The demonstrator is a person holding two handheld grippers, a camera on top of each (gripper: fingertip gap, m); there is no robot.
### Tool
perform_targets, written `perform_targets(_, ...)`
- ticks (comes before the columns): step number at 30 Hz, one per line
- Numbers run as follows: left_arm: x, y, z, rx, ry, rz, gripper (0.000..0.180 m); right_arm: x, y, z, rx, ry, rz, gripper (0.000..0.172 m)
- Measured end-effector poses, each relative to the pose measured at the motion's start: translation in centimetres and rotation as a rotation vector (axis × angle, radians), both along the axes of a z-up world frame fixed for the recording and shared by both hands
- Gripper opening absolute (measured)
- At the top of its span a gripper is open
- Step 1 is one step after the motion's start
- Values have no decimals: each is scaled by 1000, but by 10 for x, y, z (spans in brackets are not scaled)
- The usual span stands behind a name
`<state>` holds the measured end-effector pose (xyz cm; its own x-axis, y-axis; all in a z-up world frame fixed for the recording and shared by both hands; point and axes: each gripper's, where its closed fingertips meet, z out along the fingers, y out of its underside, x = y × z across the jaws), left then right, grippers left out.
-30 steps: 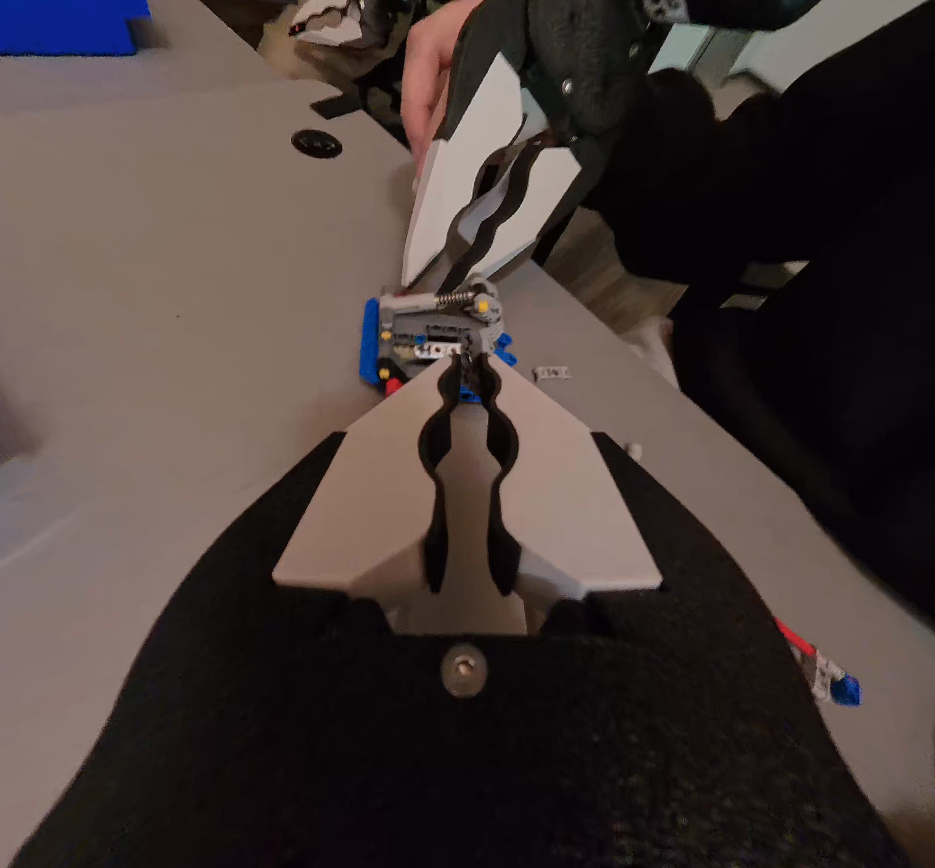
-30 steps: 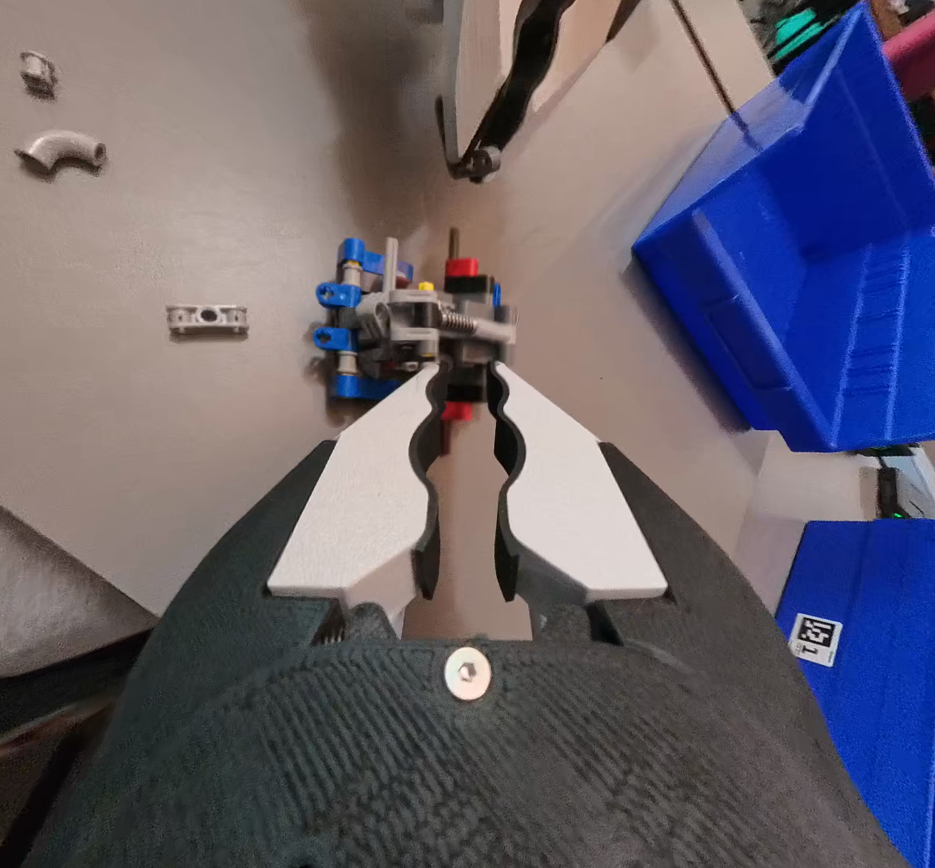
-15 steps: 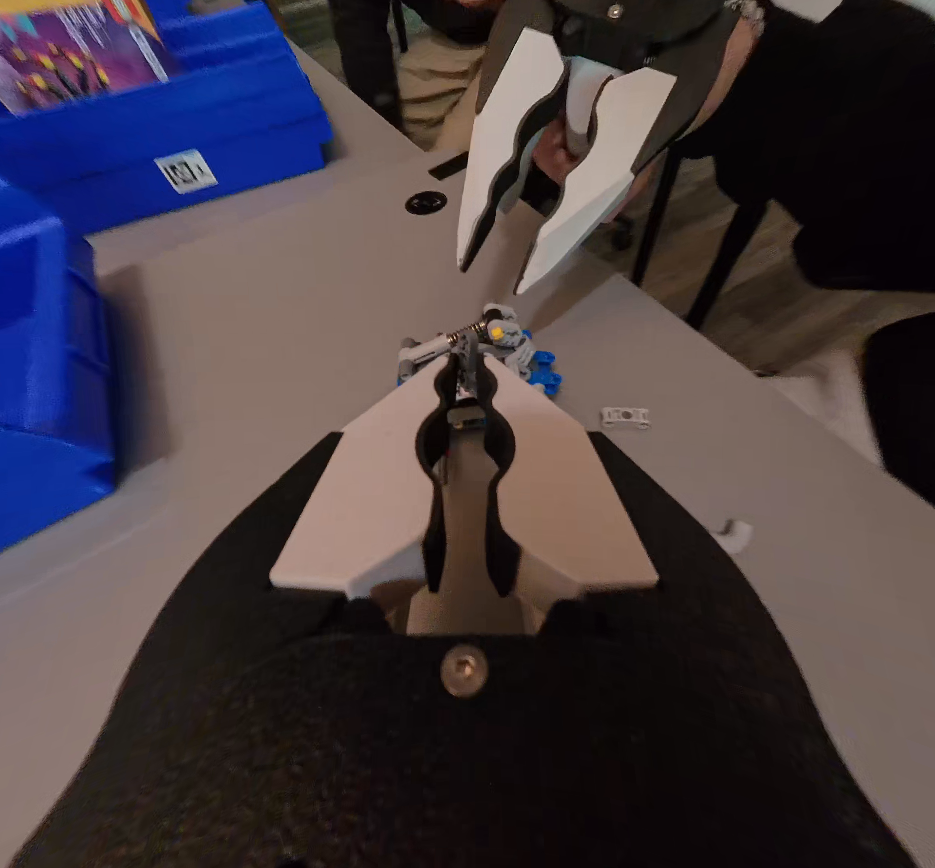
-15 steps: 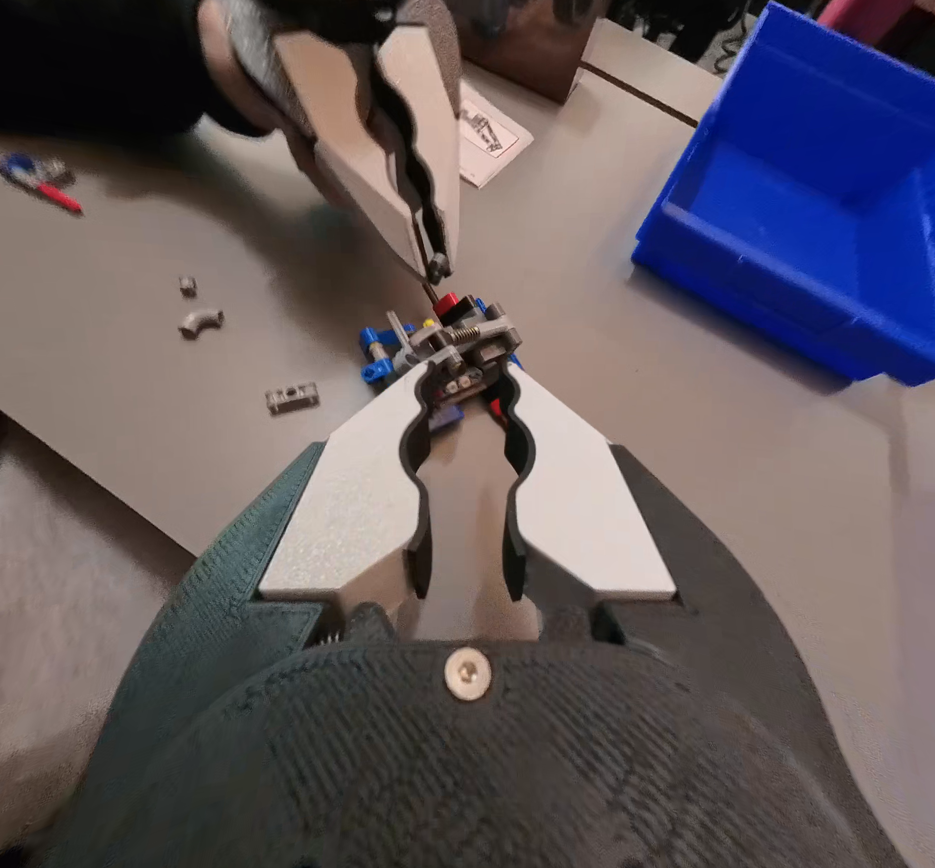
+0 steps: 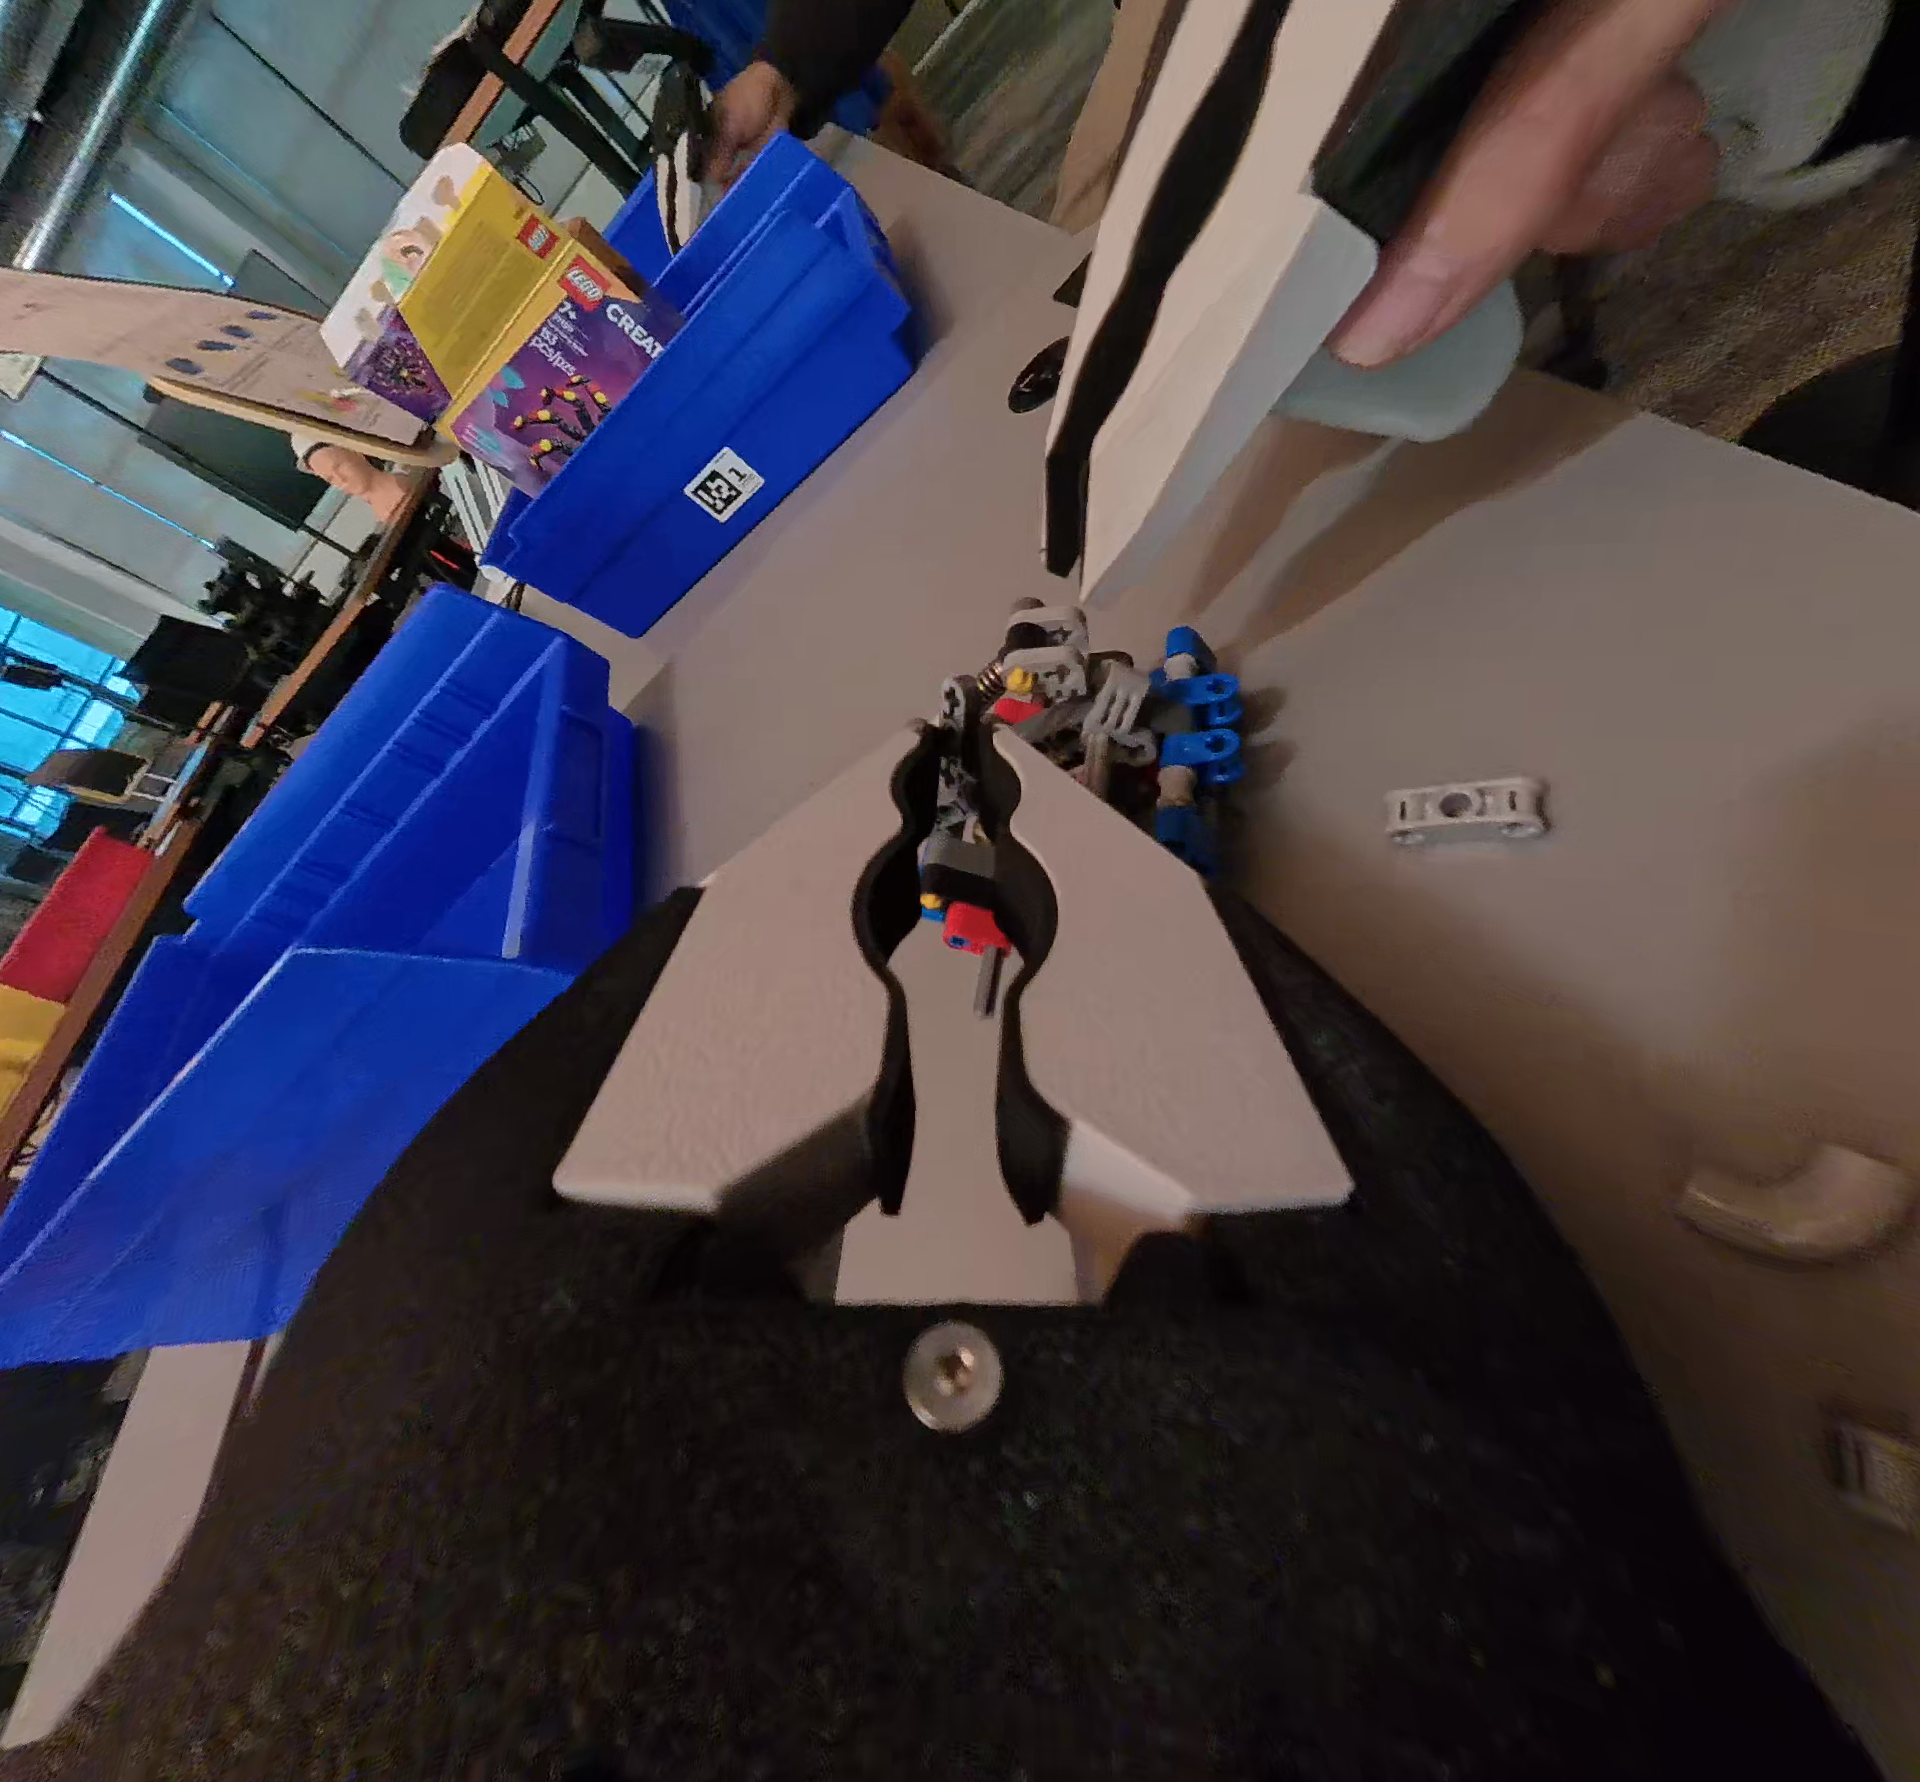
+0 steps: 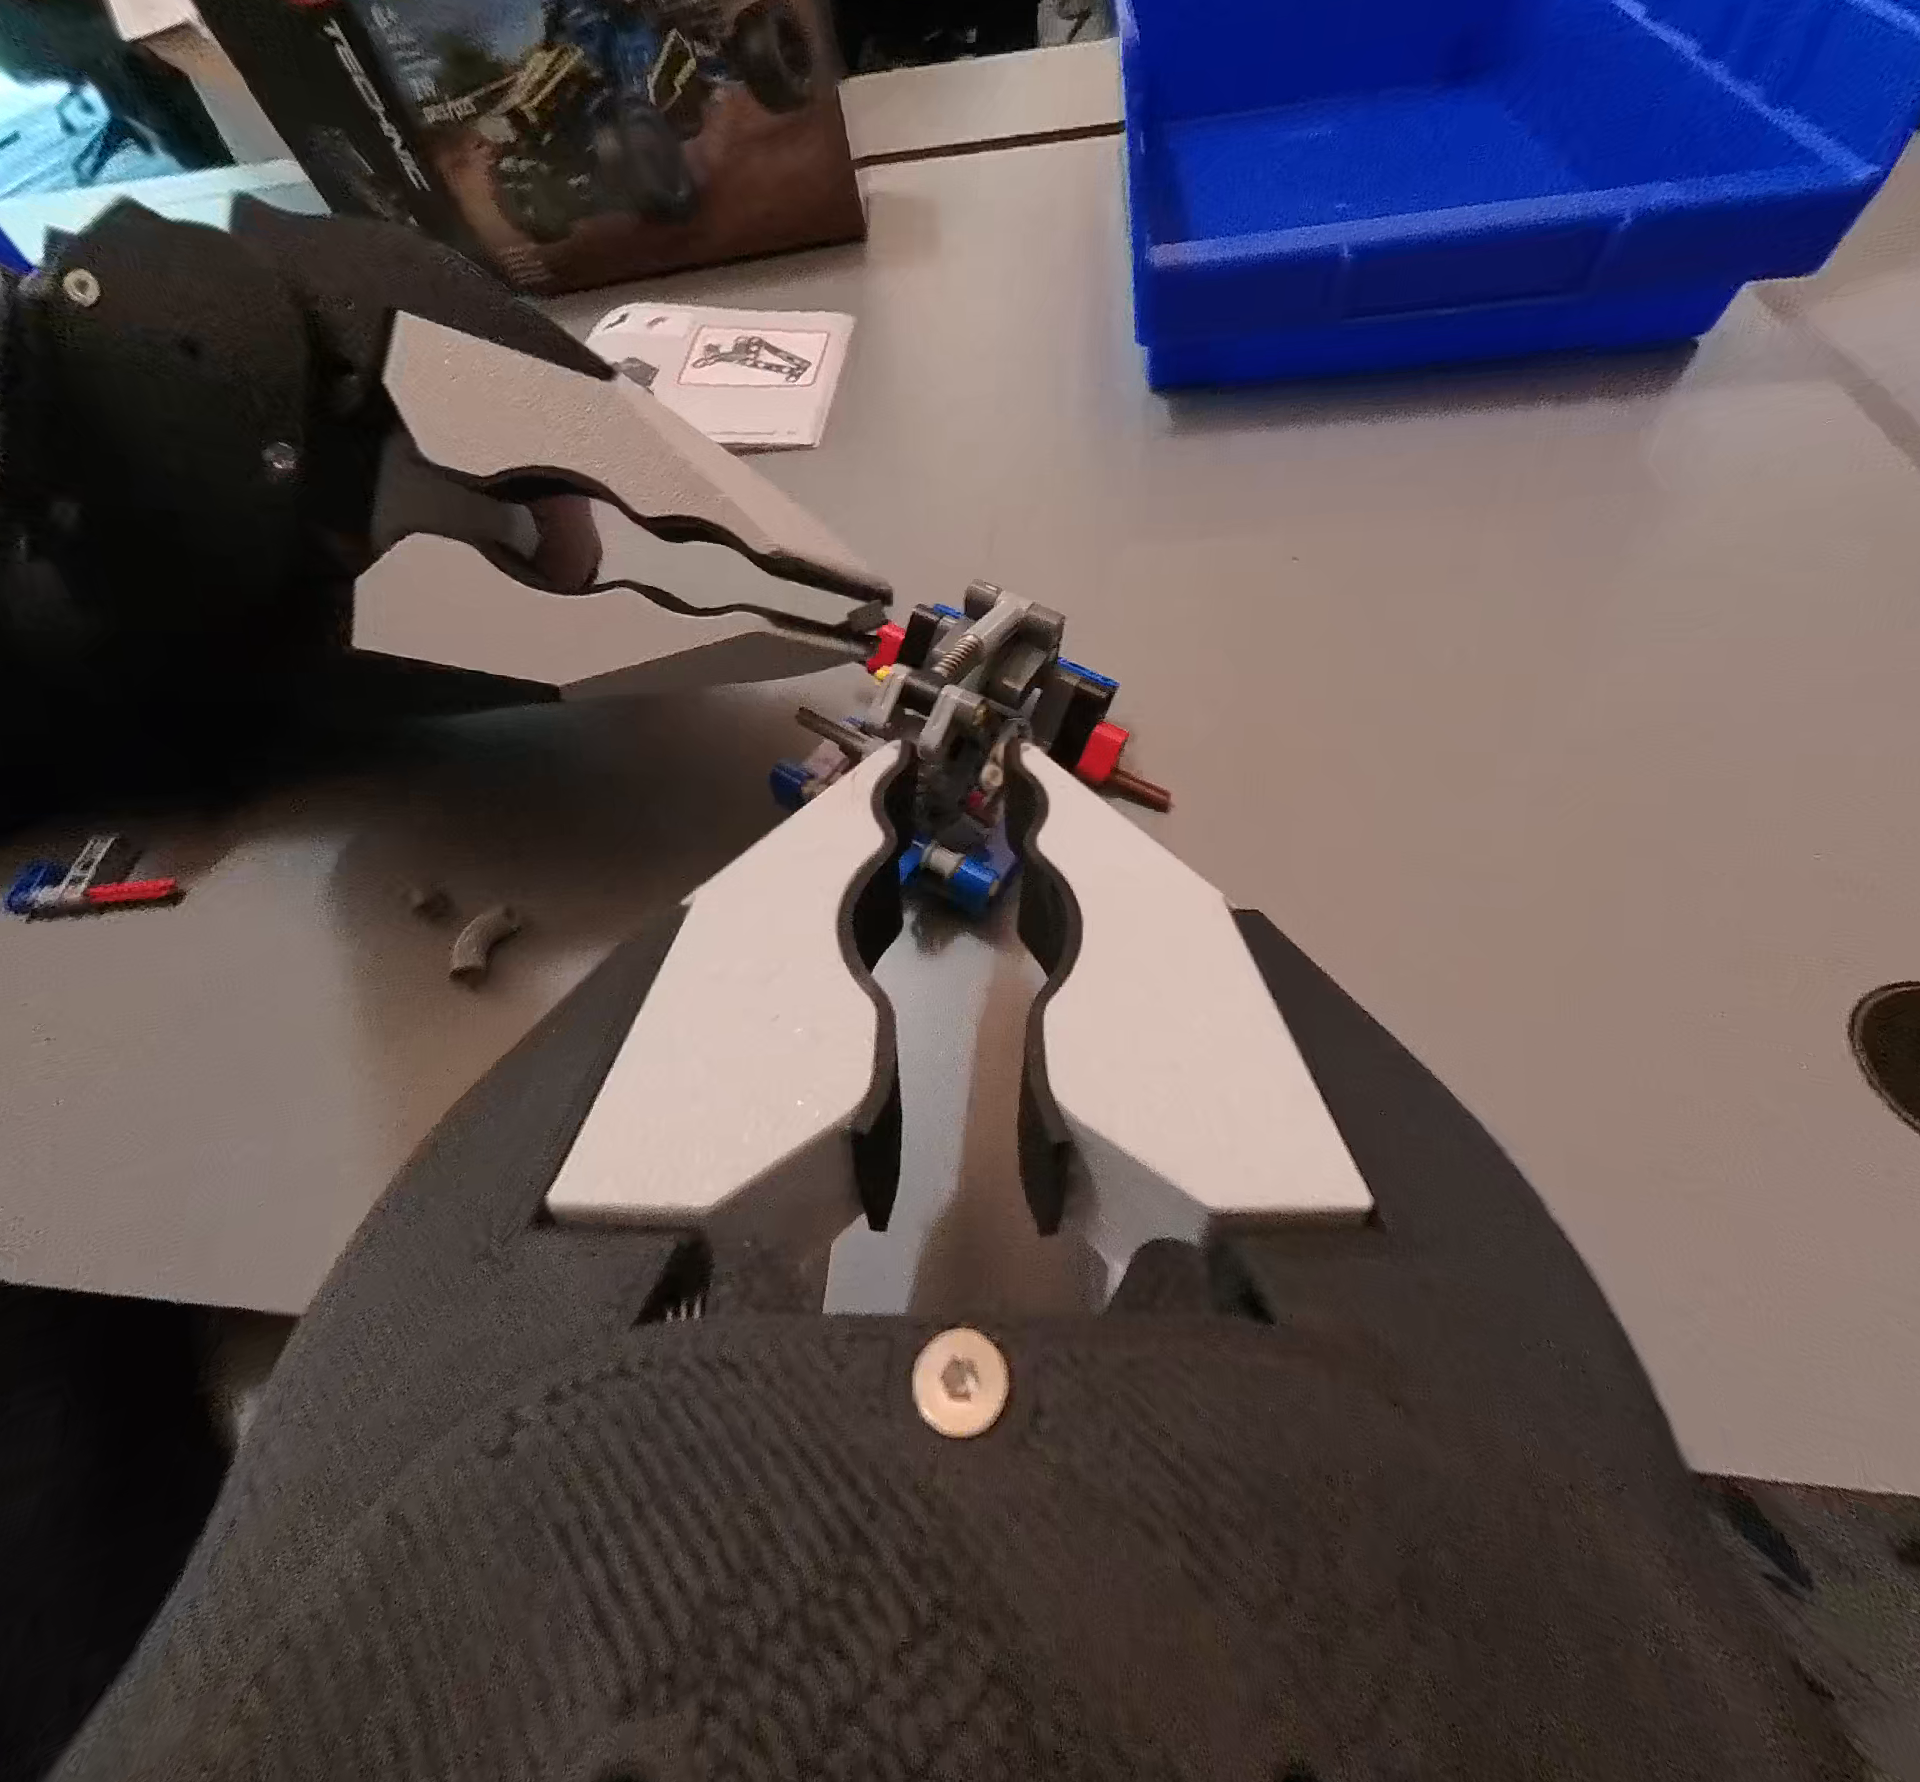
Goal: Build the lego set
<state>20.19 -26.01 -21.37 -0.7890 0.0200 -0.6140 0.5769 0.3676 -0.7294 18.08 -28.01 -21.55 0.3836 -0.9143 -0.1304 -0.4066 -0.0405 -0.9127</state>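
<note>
A small brick assembly (image 5: 1101, 714) of grey, blue, red and black parts with a spring lies on the grey table (image 5: 1558, 589). It also shows in the right wrist view (image 6: 997, 662). My left gripper (image 5: 958, 745) is shut on a small dark piece (image 6: 860, 612), as the right wrist view shows. There the left gripper (image 6: 868, 615) comes in from the left and holds the piece against the assembly's red end. My right gripper (image 6: 963, 761) is closed on a grey beam at the assembly's top. In the left wrist view the right gripper (image 5: 1075, 579) reaches down from above.
Blue bins stand at the left (image 5: 727, 402) (image 5: 364, 901) and far right (image 6: 1455, 174). A toy box (image 6: 582, 91) and a leaflet (image 6: 748, 371) lie behind. A loose grey beam (image 5: 1465, 807), a curved grey piece (image 6: 480, 937) and a small red-blue part (image 6: 83, 885) lie on the table. My left and right fingertips are right by each other.
My left gripper, still shut on the dark piece, has swung from above the assembly to its red end at the side. My right jaws have narrowed on the grey beam. Both views have tilted.
</note>
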Motion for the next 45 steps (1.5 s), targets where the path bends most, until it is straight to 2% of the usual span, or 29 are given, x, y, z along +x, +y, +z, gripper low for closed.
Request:
perform_targets(5,-2,2,0,10,79,35,3,3,0,10,43,-47,-97,17)
perform_targets(8,-6,3,10,-8,167,52,3,0,8,35,-45,-177,-77,13)
perform_targets(10,-7,4,17,-32,187,61,3,0,18,37,-48,-148,-38,11)
perform_targets(15,-18,5,28,-77,29,28,4,0,25,45,85,-99,-40,10)
perform_targets(17,-21,6,32,-98,-34,21,4,-2,27,40,135,-48,-32,15)
perform_targets(21,-25,7,39,-110,-155,8,4,-8,35,49,266,-61,-10,8)
perform_targets(26,-29,8,39,-89,-244,-28,4,-11,35,47,225,-66,2,5)
perform_targets(32,-39,10,33,1,-77,-172,4,-18,36,39,70,-50,73,1)
perform_targets(36,-38,13,26,76,-133,-186,4,-17,39,32,44,-5,81,1)
perform_targets(41,-33,13,25,78,-193,-159,3,-13,38,30,106,9,54,1)
perform_targets(45,-32,12,24,61,-57,-147,3,-13,36,29,88,-9,58,1)
